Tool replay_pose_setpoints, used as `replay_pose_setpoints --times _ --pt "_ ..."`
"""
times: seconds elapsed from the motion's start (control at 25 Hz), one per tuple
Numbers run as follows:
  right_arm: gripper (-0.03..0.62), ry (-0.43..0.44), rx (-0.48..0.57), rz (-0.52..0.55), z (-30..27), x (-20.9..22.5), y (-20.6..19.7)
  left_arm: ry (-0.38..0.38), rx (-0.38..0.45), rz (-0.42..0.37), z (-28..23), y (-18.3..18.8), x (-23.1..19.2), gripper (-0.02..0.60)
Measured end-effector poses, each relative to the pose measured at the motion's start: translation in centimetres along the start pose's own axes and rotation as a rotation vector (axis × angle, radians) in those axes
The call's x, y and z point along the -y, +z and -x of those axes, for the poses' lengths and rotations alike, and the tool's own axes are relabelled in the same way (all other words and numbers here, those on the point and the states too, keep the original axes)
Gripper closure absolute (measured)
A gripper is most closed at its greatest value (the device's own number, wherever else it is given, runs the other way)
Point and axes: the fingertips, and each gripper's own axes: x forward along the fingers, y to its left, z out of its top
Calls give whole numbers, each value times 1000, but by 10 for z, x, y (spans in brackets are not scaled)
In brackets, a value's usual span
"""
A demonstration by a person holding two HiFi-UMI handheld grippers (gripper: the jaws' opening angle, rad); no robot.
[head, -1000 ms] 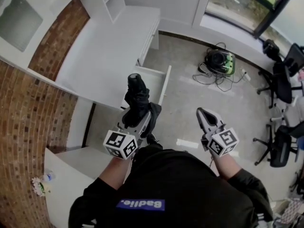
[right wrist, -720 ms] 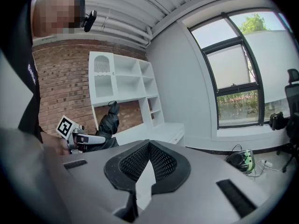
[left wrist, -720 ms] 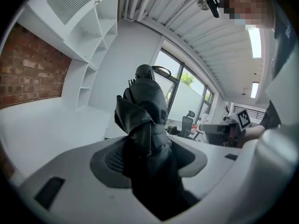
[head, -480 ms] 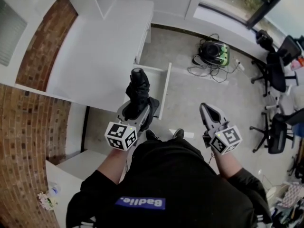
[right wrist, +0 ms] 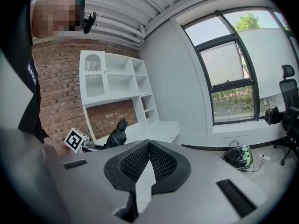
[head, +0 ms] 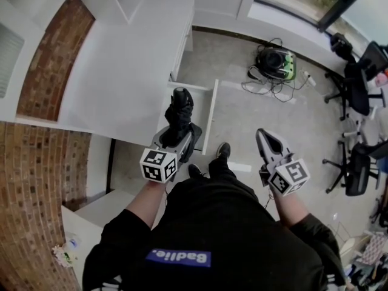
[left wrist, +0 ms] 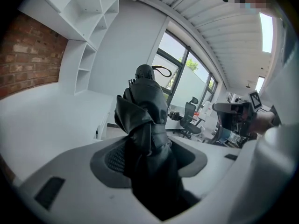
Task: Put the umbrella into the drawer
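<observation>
Black and folded, the umbrella (head: 177,115) is sitting clamped between the jaws of the left gripper (head: 177,139). In the head view its rounded end is pointing away over the open drawer (head: 210,119) — a white box jutting from the desk (head: 133,59) edge. The drawer's front panel is standing just right of the umbrella. The right gripper (head: 267,143) is hovering over bare floor (head: 254,111), well clear of the drawer, jaws pressed together on nothing — open room lying all round it.
</observation>
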Motion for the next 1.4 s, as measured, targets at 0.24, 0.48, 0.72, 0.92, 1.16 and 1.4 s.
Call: replay_pose_setpoints --times 0.24,0.48,0.72,0.92,1.16,1.4 --pt "565 14 -5 -12 -15 23 3 29 -71 6 -36 -19 -19 348" --pt "565 6 -28 -11 -15 48 6 58 -171 1 -75 -49 -40 348" --pt "565 -19 -53 -9 -16 74 8 88 -271 20 -109 -85 -63 348" --pt "565 -7 -78 -3 -27 78 7 98 -342 40 -135 -114 -81 348" --pt "565 8 -105 24 -39 77 11 120 -422 64 -160 -147 -101 348" --pt "565 18 -147 35 -44 77 4 119 -484 84 -186 -171 -109 348"
